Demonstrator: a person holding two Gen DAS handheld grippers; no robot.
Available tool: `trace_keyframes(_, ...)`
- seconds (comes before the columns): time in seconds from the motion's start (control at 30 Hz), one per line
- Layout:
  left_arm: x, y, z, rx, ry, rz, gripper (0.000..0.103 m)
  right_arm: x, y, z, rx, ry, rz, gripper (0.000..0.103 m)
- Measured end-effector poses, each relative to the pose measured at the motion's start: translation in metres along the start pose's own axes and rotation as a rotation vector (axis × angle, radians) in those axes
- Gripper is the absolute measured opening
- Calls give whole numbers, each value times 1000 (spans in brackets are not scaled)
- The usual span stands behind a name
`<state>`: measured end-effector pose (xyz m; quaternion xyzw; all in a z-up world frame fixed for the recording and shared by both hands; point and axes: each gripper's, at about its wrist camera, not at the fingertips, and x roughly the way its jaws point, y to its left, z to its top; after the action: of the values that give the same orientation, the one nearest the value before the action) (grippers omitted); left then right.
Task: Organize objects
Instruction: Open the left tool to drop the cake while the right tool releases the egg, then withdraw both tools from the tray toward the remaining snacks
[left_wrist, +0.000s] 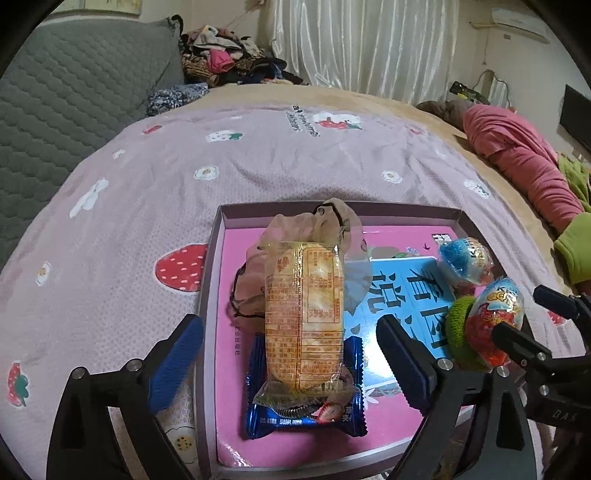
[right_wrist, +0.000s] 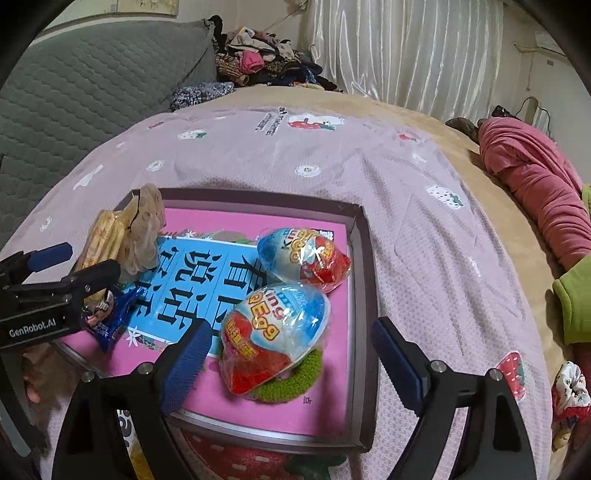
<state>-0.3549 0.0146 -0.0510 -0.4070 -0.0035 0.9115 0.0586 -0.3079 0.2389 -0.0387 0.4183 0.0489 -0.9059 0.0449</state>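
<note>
Two wrapped toy eggs (right_wrist: 275, 338), one cracker packet (left_wrist: 304, 317), one blue biscuit packet (left_wrist: 306, 417), one green ring (right_wrist: 291, 384), one tray (right_wrist: 360, 295).

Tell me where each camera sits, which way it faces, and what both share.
Left wrist: on the left gripper, angled down at a yellow cracker packet in the pink shallow box; open blue-padded jaws show.
Right wrist: on the right gripper, angled down at a foil-wrapped toy egg; open jaws show.
Shared: box, packet, egg, each other's gripper.
</note>
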Motion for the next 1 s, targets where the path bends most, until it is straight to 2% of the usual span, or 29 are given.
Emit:
trace_keyframes(0.3, -19, -2, 3, 4, -32, 0, 95, -21, -4, 5, 16, -59, -20, 91)
trace_keyframes(0.5, -43, -2, 1, -6, -57, -14, 95, -50, -3, 9, 13, -115, -38, 94)
trace_keyframes(0.77, -76, -6, -14, -1, -61, -32, 95, -93, 0, 7, 58, -183, -35, 98)
trace_keyframes(1.0, -115, -10, -31, 1, -76, -21, 95, -130, 12, -7, 53, -188, -15, 100)
